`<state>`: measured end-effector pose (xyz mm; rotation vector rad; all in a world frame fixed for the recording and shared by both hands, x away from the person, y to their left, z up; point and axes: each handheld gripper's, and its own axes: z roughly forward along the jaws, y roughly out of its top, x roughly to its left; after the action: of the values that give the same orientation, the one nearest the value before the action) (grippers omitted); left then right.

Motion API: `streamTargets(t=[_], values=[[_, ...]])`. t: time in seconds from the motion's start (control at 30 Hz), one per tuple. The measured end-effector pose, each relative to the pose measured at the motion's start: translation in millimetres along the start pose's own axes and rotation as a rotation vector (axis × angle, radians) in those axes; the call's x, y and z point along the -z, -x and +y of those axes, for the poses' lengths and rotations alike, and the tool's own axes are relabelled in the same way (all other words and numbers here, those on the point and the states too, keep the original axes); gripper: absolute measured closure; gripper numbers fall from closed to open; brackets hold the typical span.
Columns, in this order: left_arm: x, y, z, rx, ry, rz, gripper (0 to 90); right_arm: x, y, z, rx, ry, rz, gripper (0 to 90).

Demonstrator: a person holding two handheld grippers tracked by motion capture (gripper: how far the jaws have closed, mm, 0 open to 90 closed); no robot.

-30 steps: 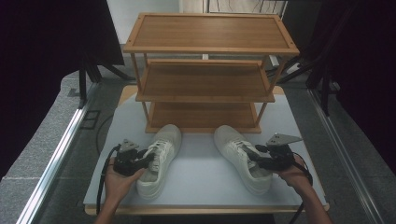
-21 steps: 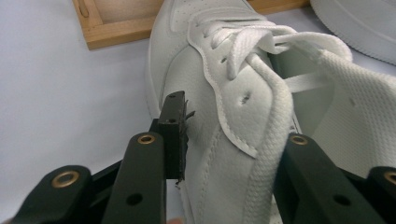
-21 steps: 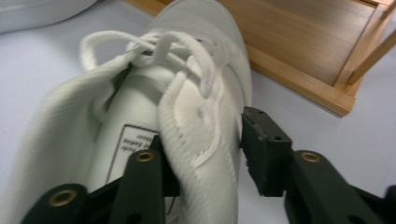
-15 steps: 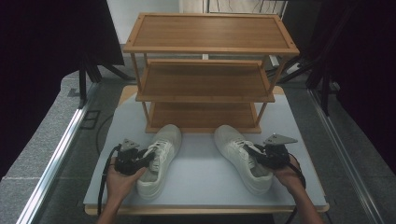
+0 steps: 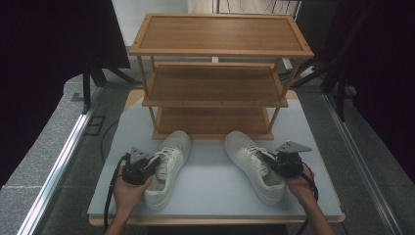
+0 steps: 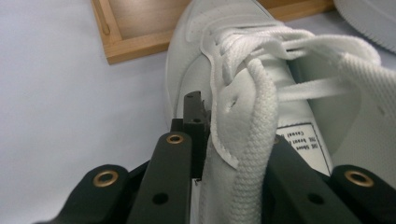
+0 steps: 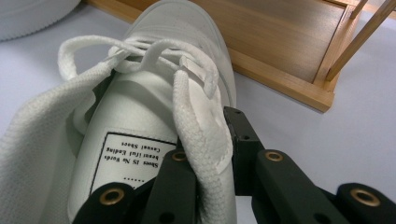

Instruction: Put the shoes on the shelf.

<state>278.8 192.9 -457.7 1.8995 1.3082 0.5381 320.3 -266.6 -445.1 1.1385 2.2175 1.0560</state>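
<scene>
Jaws of the left gripper (image 6: 212, 154) clamped on the collar wall of the left white sneaker (image 6: 243, 93): 1 black jaw outside the upper, the other inside the opening, padded rim squeezed between. Laces bunched just ahead of the jaw tips, printed insole label just past the inner jaw. Beyond the toe, forward of the jaws, the corner of the wooden shoe rack (image 6: 130, 28) resting on the pale table (image 6: 60, 102).

Jaws of the right gripper (image 7: 208, 158) likewise pinching the collar of the right white sneaker (image 7: 154, 79), 1 jaw inside over the insole label, 1 outside against the upper. Laces looped ahead of the tips; rack base tray (image 7: 289, 56) farther ahead, beyond the toe and apart from it.

Seen from the high view: left gripper (image 5: 139, 166) held by the left hand (image 5: 128, 192) at the heel end of the left white sneaker (image 5: 169, 164), right gripper (image 5: 281, 161) held by the right hand (image 5: 299, 182) at the heel end of the right white sneaker (image 5: 252, 164). Both shoes flat on the table (image 5: 210, 186), toes close to the bottom shelf of the 3-tier rack (image 5: 215, 83), heels splayed outward.
</scene>
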Motion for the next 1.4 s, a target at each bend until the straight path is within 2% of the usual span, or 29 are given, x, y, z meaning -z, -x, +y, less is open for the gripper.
streamTargets(t=[0.2,0.33,0.53,0.77,0.9,1.13,1.4], values=[[1.3,-4.9,-2.4,0.048,0.041,-0.038,82.6,3.9,0.4,-3.4,-0.047,0.032,-0.006,83.1],[6.4,-8.0,-3.3,0.088,0.082,-0.069,82.7,8.3,5.0,-9.4,-0.125,0.067,0.012,83.2],[18.3,-9.7,3.1,0.154,0.144,-0.155,82.6,15.6,6.7,-16.2,-0.212,0.123,0.035,83.5],[25.5,-2.2,11.5,0.164,0.18,-0.205,82.6,24.2,8.2,-15.0,-0.269,0.173,0.061,84.3],[32.1,0.6,15.8,0.169,0.209,-0.22,82.6,31.9,5.9,-11.9,-0.284,0.208,0.074,84.4],[49.5,6.2,24.1,0.173,0.272,-0.26,82.5,55.0,-1.6,1.3,-0.336,0.296,0.125,84.3],[66.9,12.7,41.1,0.178,0.331,-0.298,82.4,86.7,-7.7,24.7,-0.364,0.4,0.169,84.4]])
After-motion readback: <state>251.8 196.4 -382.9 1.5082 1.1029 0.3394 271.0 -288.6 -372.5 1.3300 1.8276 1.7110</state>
